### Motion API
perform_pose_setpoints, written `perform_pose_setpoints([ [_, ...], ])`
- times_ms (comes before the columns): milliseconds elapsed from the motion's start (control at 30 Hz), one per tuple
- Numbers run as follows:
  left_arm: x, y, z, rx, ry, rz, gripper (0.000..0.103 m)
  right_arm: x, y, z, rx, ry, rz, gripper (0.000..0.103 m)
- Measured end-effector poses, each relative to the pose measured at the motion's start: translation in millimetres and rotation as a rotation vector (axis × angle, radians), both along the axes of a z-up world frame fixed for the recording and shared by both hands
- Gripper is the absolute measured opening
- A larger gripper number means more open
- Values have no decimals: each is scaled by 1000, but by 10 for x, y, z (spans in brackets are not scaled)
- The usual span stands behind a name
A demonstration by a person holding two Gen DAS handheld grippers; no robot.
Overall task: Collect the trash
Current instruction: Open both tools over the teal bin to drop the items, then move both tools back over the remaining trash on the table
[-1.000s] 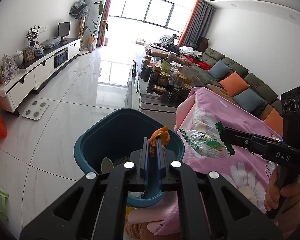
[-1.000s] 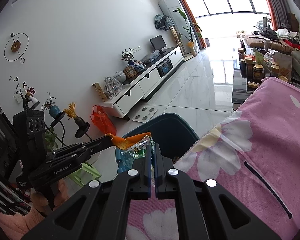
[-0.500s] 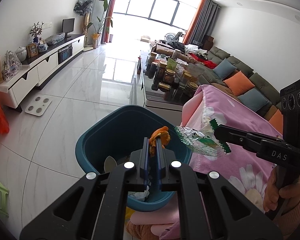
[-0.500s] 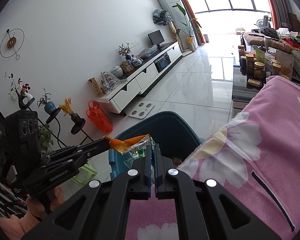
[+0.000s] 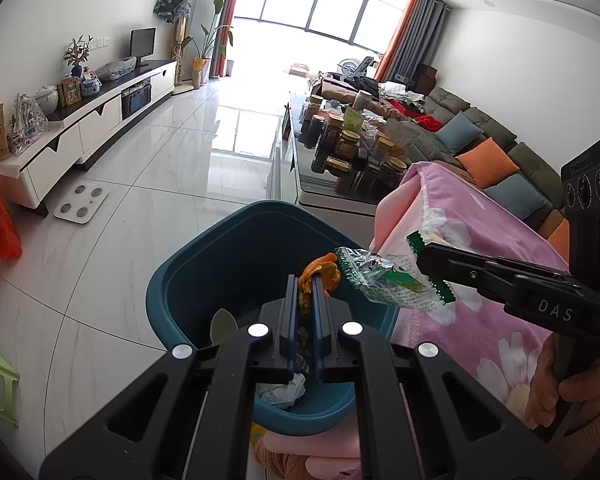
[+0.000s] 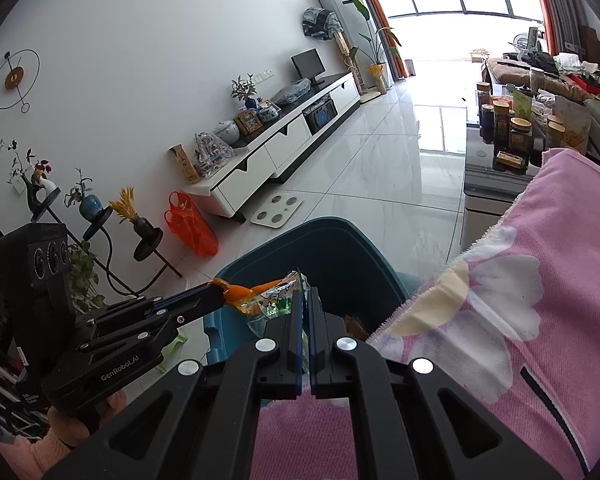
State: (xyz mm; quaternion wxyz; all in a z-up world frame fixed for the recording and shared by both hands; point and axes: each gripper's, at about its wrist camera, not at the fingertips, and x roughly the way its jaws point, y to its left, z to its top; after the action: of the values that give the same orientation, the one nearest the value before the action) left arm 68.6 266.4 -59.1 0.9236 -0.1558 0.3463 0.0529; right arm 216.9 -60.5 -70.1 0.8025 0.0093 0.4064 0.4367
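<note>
Sitting on the floor at 6 o'clock, the teal bin (image 5: pixel 204 280) is waiting under both grippers: right gripper (image 5: pixel 424 258) clamping the crinkly wrapper (image 5: pixel 388 284), left gripper (image 5: pixel 306 284) pinching orange peel (image 5: pixel 324 274) at 12 o'clock.

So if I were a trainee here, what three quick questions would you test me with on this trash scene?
1. True or false: the left gripper is shut on an orange peel.
2. What does the right gripper hold? A) a glass jar B) a crinkly green and clear wrapper C) a cushion
3. Fill in: both pieces of trash hang over the open teal ____, which already has crumpled paper in it.

Key: 1 true; 2 B; 3 bin. The bin stands on the tiled floor, beside the surface covered by the pink flowered blanket.
</note>
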Motion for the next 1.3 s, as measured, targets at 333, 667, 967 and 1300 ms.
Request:
perform_pose_setpoints([
  [333, 108, 0, -159, 0, 30, 10, 7, 48, 138, -74, -35, 15, -5, 2],
  [667, 289, 17, -379, -50, 70, 11, 10, 104, 261, -144, -73, 30, -26, 6],
  [967, 331, -14, -429, -57, 64, 16, 16, 94, 120, -116, -39, 31, -41, 8],
  [1300, 34, -373, 63, -16, -81, -101, 51, -205, -586, 217, 48, -59, -75, 29],
])
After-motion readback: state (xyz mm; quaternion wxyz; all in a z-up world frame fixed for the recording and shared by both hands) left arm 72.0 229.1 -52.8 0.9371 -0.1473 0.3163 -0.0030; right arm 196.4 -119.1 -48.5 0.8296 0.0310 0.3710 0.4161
